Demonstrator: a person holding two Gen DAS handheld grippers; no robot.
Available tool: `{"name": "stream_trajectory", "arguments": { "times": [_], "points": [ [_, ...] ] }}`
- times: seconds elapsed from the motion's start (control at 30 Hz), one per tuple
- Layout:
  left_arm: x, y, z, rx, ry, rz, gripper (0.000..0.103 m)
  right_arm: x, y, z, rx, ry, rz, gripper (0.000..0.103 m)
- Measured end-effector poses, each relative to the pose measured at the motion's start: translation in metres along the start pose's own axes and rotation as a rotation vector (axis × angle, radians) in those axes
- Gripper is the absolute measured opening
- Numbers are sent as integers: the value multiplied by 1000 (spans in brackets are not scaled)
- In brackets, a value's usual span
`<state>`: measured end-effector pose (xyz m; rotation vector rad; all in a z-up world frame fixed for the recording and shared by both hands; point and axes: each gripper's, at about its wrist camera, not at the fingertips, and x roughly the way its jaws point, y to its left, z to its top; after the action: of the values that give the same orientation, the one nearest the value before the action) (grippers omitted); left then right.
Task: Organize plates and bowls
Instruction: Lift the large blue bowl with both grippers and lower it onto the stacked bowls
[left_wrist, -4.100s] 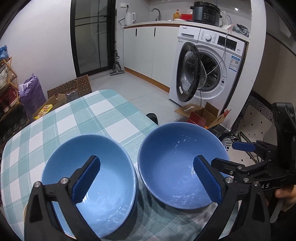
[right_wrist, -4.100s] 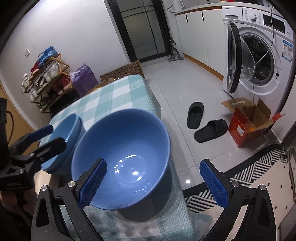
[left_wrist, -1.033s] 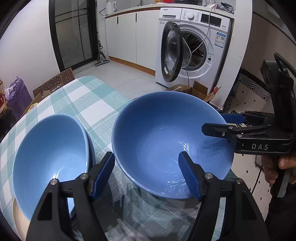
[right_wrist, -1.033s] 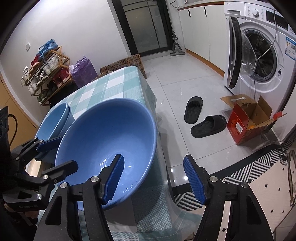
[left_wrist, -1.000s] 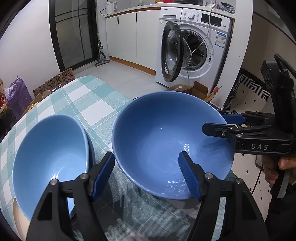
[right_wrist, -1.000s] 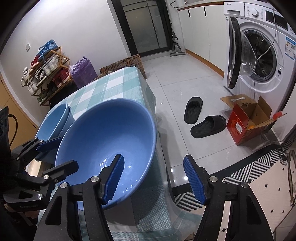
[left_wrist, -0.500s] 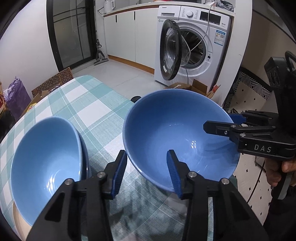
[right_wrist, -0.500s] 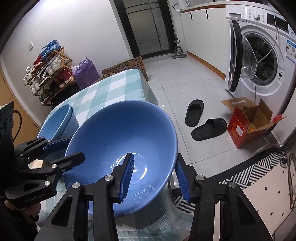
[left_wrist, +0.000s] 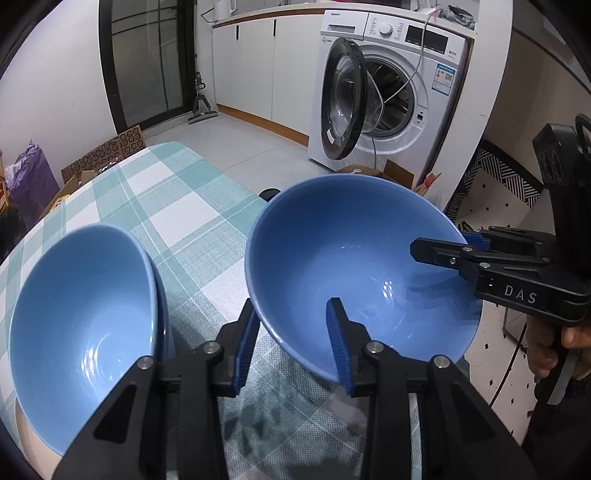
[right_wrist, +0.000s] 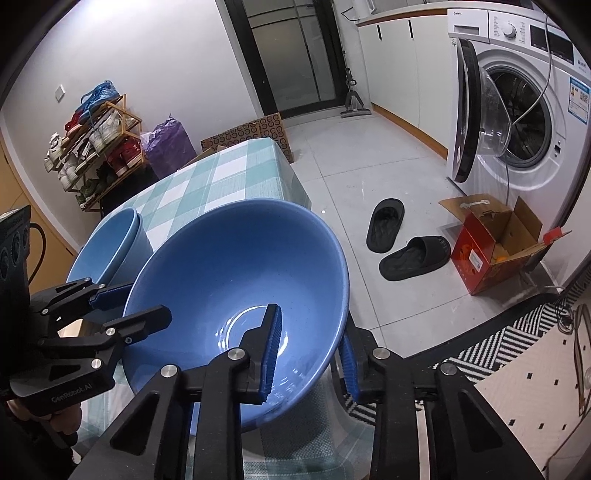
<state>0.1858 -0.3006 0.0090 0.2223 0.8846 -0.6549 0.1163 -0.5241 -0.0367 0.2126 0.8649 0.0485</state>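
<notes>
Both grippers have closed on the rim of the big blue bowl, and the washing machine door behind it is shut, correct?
Not quite: the washing machine door stands open, as both wrist views show. The left gripper and right gripper do each clamp the big blue bowl rim.

A white washing machine (left_wrist: 399, 92) is standing with its round door (left_wrist: 341, 99) hanging open beside white cabinets (left_wrist: 273, 66), and a dark-framed glass door (right_wrist: 295, 55) is filling the far white wall above the pale tiled floor (right_wrist: 369, 177). A wooden shoe rack (right_wrist: 96, 144) is leaning full of shoes by a purple bag (right_wrist: 170, 142), while two black slippers (right_wrist: 402, 243) and an open red cardboard box (right_wrist: 495, 243) are lying on the floor near a black-and-white striped rug (right_wrist: 491, 350). The table (left_wrist: 177, 206) is wearing a teal-and-white checked cloth.
</notes>
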Motion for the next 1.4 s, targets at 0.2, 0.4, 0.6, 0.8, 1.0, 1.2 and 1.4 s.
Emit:
{"name": "stream_trajectory", "arguments": {
  "times": [0.2,0.4,0.6,0.8,1.0,1.2,1.4],
  "points": [
    [-3,-1,0,-2,-8,-1,34,-3,0,1,0,-7,-7,30],
    [-8,0,1,-9,-16,-3,34,-4,0,2,3,-12,-9,30],
    [-17,2,3,-14,-42,-6,34,-12,4,3,-3,-33,-13,30],
    [-29,7,5,-19,-72,-13,34,-23,11,5,-17,-59,-12,30],
    [-39,14,9,-33,-93,7,34,-31,26,10,-44,-80,-26,30],
    [-52,23,11,-49,-126,2,34,-40,40,20,-81,-99,-36,30],
    [-67,32,13,-67,-155,8,34,-54,57,32,-117,-122,-42,30]
  ]
}}
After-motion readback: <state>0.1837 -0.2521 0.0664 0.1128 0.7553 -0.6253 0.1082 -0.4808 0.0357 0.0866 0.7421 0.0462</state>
